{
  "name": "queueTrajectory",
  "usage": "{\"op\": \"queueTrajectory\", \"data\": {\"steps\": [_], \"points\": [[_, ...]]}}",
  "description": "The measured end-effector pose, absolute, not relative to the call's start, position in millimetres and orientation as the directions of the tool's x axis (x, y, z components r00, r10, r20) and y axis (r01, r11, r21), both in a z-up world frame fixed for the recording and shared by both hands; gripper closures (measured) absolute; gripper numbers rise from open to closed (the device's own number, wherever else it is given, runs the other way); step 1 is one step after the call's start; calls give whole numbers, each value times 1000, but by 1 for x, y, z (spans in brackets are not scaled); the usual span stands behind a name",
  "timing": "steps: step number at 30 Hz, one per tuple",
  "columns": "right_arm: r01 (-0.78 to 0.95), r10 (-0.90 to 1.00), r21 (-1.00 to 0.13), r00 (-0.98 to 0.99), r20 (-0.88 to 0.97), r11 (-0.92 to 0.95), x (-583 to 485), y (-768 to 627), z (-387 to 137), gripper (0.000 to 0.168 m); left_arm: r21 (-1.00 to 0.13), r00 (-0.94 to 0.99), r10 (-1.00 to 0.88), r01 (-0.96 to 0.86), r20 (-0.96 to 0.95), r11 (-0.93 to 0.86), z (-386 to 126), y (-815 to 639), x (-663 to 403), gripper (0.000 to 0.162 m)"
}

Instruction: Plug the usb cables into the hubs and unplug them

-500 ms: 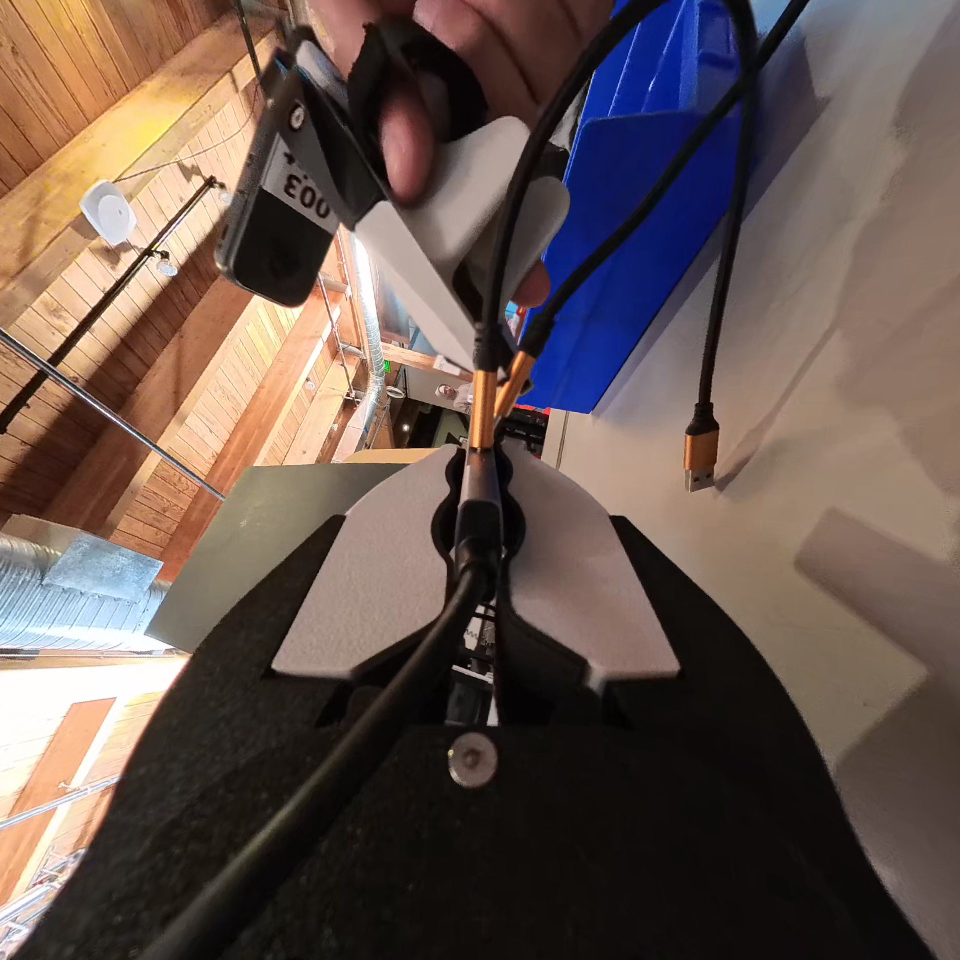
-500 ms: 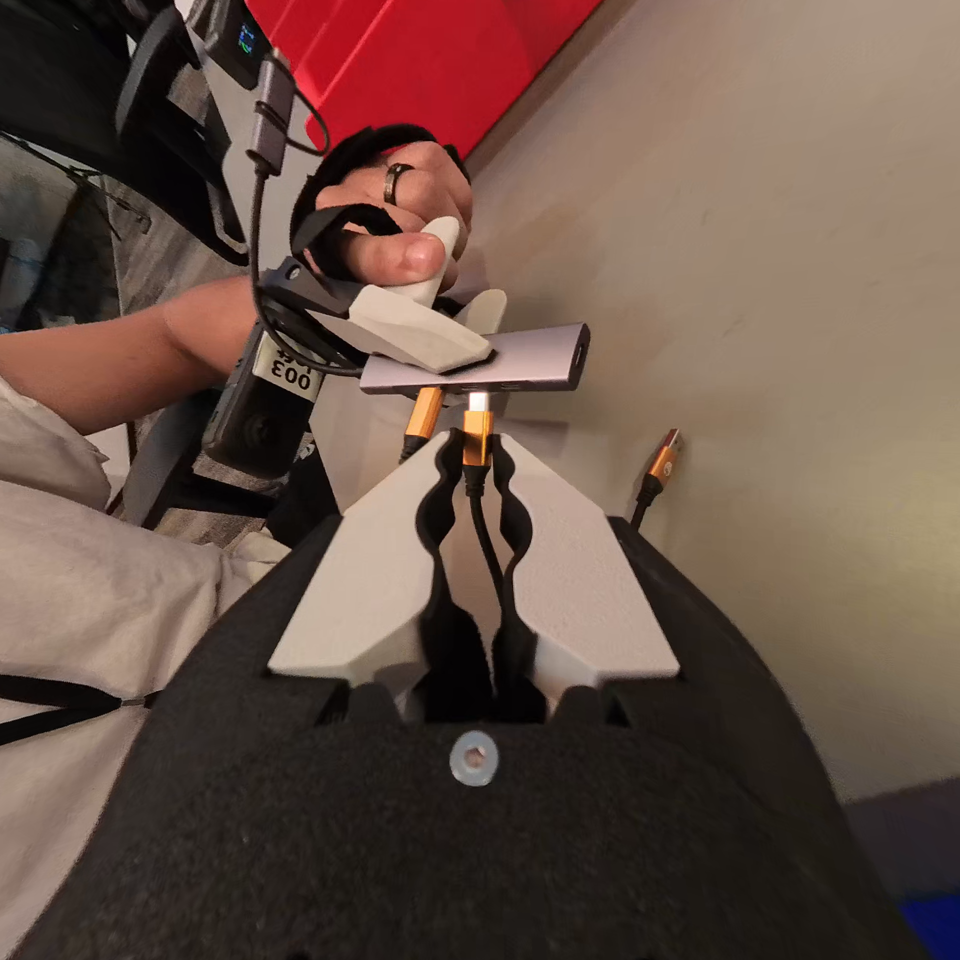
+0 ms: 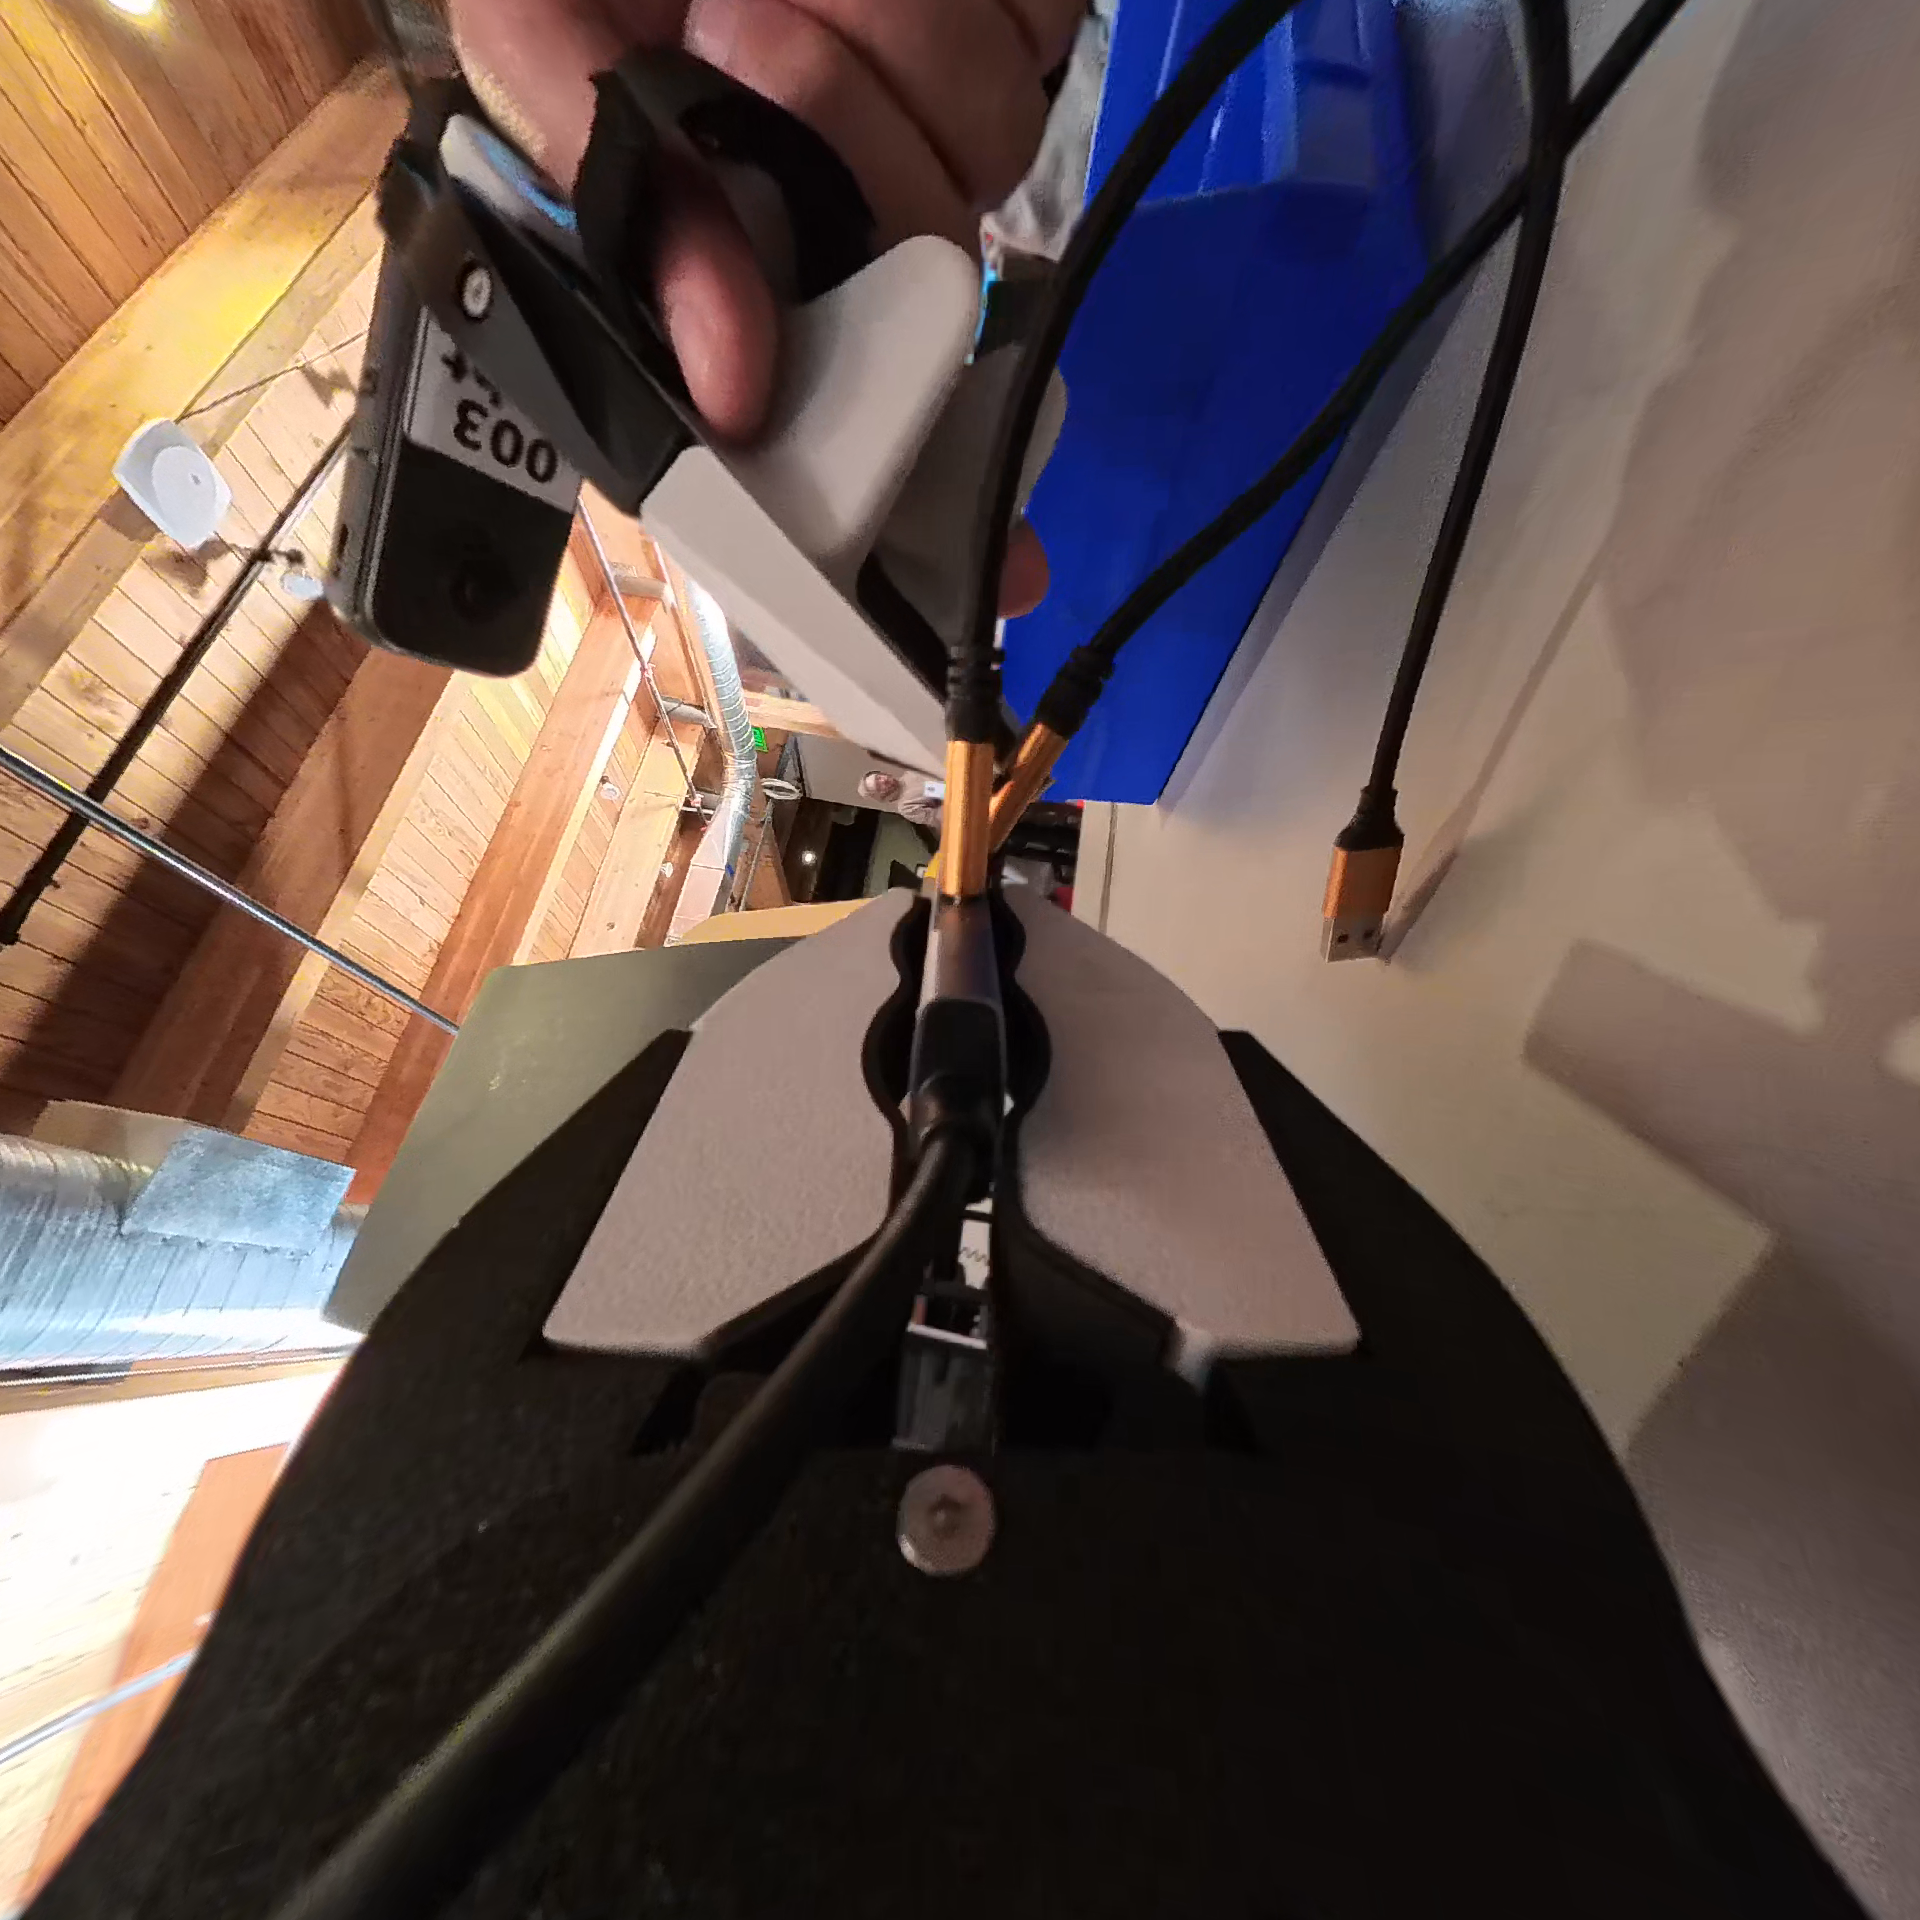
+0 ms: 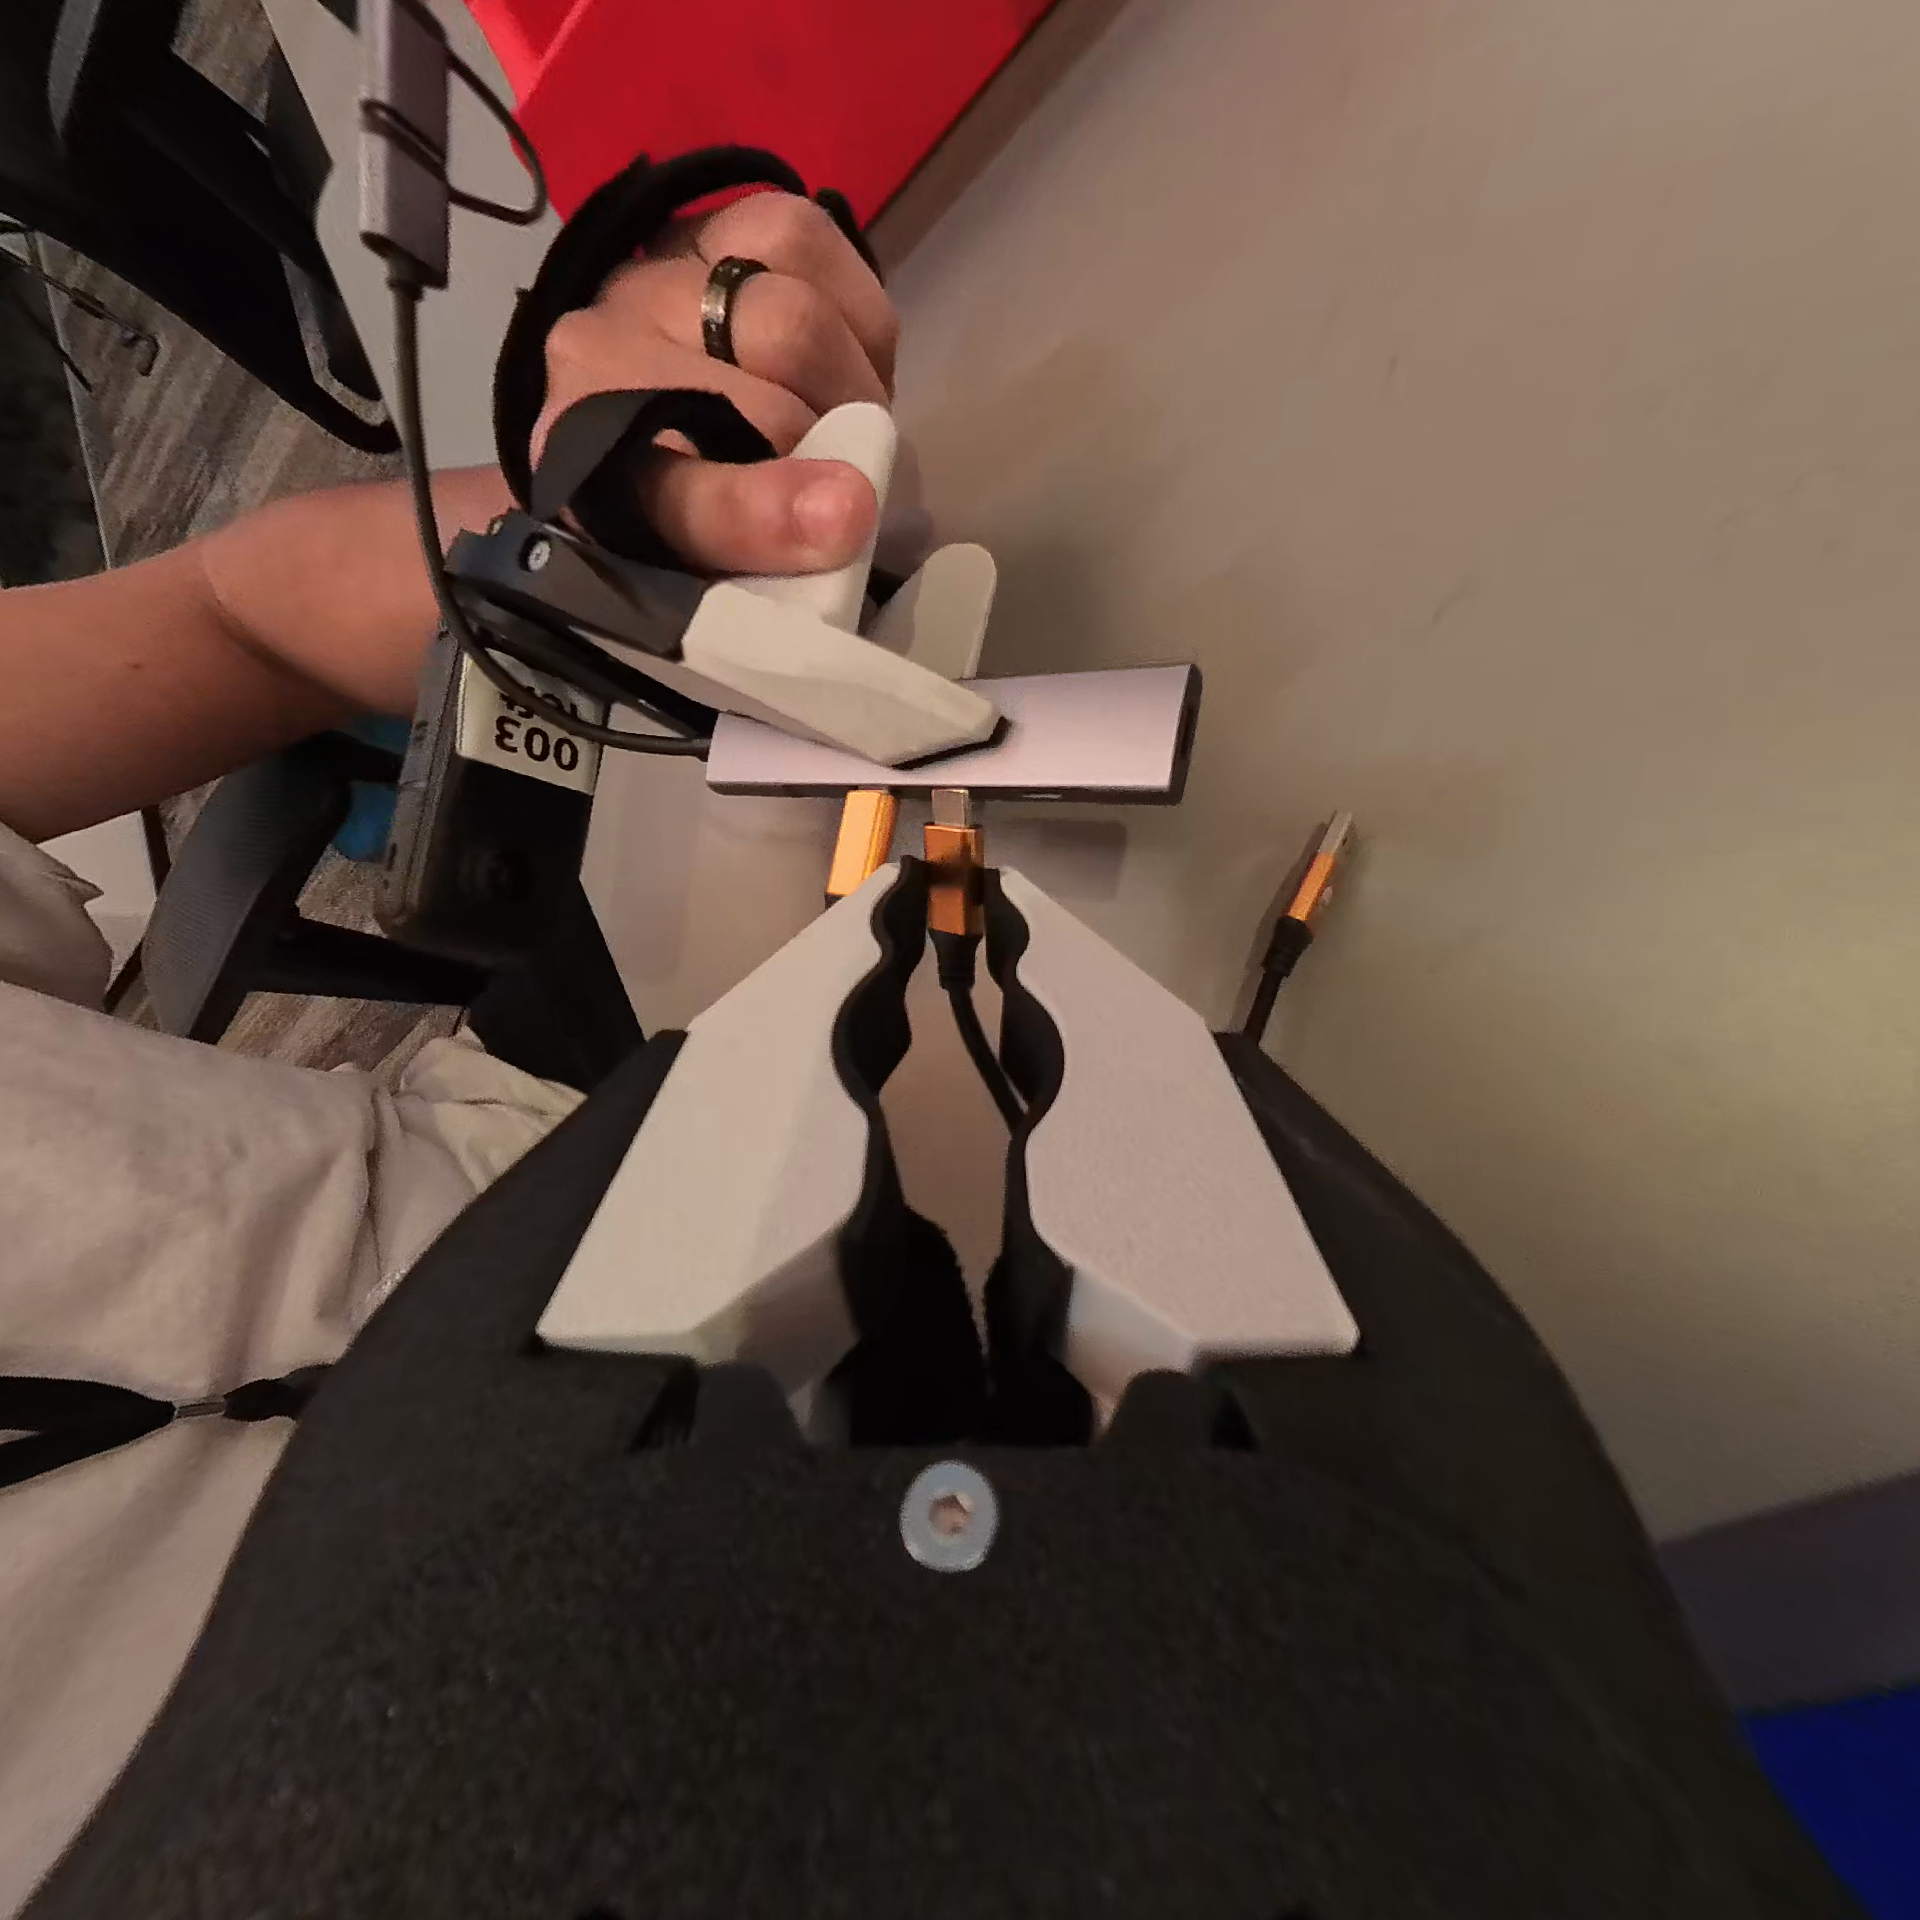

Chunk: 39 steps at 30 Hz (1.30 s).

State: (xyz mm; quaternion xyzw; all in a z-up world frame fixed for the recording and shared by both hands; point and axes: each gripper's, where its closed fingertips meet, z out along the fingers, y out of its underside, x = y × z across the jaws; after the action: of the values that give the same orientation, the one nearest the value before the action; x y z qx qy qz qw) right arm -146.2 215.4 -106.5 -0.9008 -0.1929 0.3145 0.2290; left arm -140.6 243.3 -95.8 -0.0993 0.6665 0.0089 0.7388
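My left gripper (image 3: 961, 914) is shut on a flat grey USB hub (image 3: 956, 987), seen edge-on, with the hub's black cable (image 3: 727, 1455) trailing back over the gripper. My right gripper (image 4: 953, 875) is shut on an orange USB plug (image 4: 951, 909). The plug's metal tip meets the hub's (image 4: 1101, 727) side, part of it still showing. A second orange plug (image 4: 862, 847) sits in the port beside it. In the right wrist view a person's hand holds the left gripper (image 4: 966, 717) clamped across the hub. The right gripper (image 3: 977, 748) shows at the top of the left wrist view.
A third orange plug (image 4: 1311, 883) on a black cable lies loose on the pale table (image 4: 1507, 520) to the right, also in the left wrist view (image 3: 1356, 883). A red bin (image 4: 790, 73) and a blue bin (image 3: 1195, 468) stand at the table's edges. The grippers are tip to tip, or close to it.
Almost nothing: the held plug stays at the hub's port with its metal tip showing. Both grippers keep their grip and shift only slightly.
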Motion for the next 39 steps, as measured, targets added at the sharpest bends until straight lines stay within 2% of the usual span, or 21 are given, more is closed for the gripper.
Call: {"op": "queueTrajectory", "data": {"steps": [8, 12, 23, 27, 29, 31, 34, 37, 39], "points": [[269, 501, -488, 744, -443, -830, -142, 214, -109, 159, -54, 77, -42, -168, -996, 984, -103, 241, -139, 152], [331, 513, -428, 738, -438, -841, -142, 209, -117, 159, 9, 65, 21, -176, -998, 984, -107, 237, -139, 153], [312, 429, -295, 633, -644, -903, -141, 202, -123, 162, 138, 27, 144, -164, -989, 977, -116, 227, -137, 153], [288, 442, -337, 629, -639, -896, -140, 213, -113, 166, 151, 13, 155, -167, -988, 974, -121, 224, -134, 152], [320, 497, -382, 613, -614, -867, -144, 208, -109, 164, 102, 16, 107, -187, -994, 977, -120, 228, -134, 152], [320, 558, -474, 628, -543, -821, -143, 211, -101, 162, 17, 27, 23, -216, -999, 976, -116, 236, -135, 152], [324, 637, -684, 723, -267, -654, -123, 226, -80, 155, -155, 70, -143, -232, -987, 960, -106, 247, -138, 152], [259, 547, -864, 837, -22, -431, -95, 227, -44, 146, -340, 111, -322, -224, -940, 913, -97, 258, -140, 152], [162, 483, -956, 875, 24, -246, -87, 205, -12, 146, -451, 129, -433, -215, -892, 866, -95, 265, -141, 152]]}}
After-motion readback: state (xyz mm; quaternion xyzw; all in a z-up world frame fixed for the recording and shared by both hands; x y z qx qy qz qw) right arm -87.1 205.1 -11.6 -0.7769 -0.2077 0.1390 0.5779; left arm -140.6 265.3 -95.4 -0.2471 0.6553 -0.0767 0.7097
